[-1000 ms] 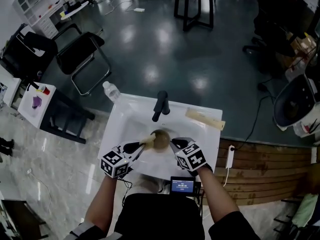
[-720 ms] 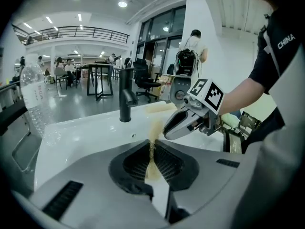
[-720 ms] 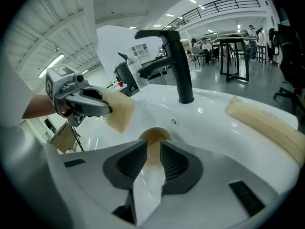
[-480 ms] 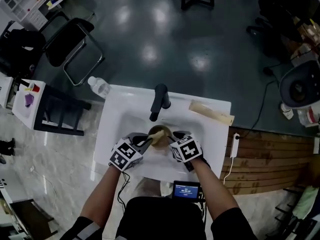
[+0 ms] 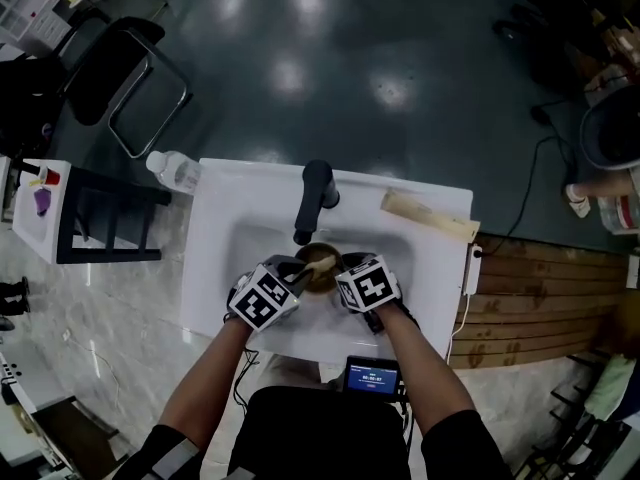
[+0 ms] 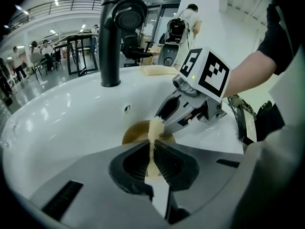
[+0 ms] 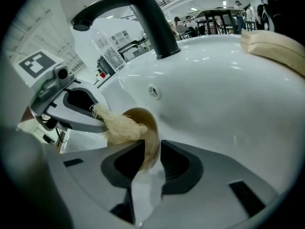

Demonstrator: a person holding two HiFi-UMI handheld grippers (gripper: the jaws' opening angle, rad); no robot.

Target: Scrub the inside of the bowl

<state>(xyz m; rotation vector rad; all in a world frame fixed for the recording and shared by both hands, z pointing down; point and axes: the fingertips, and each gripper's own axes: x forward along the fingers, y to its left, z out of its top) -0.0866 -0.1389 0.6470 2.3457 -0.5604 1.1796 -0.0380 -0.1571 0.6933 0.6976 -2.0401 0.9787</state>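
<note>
We're down in the sink (image 5: 215,258), where the bowl (image 5: 320,265) sits tipped on edge mid-basin, just in front of the faucet (image 5: 315,193). Our left gripper (image 6: 152,159) is clenched on the pale scrubber (image 6: 155,128), which is against the bowl's inside. On our right gripper (image 7: 152,161) the jaws have just been opening, and the bowl's rim stands loose between them.

You are working at a glossy white ceramic washbasin unit (image 5: 215,268) with a sunken bowl-shaped basin. A matte black curved tap (image 5: 312,200) rises from its back ledge, with the spout reaching over the basin. A long, pale beige block (image 5: 428,217) lies flat and askew on the back right corner. Low in the basin, below the spout, is the small round brown bowl (image 5: 318,264), tipped on its side. Whether it touches the basin floor cannot be told. A clear plastic bottle (image 5: 175,171) stands at the back left corner, either on the ledge or just beyond it.
</note>
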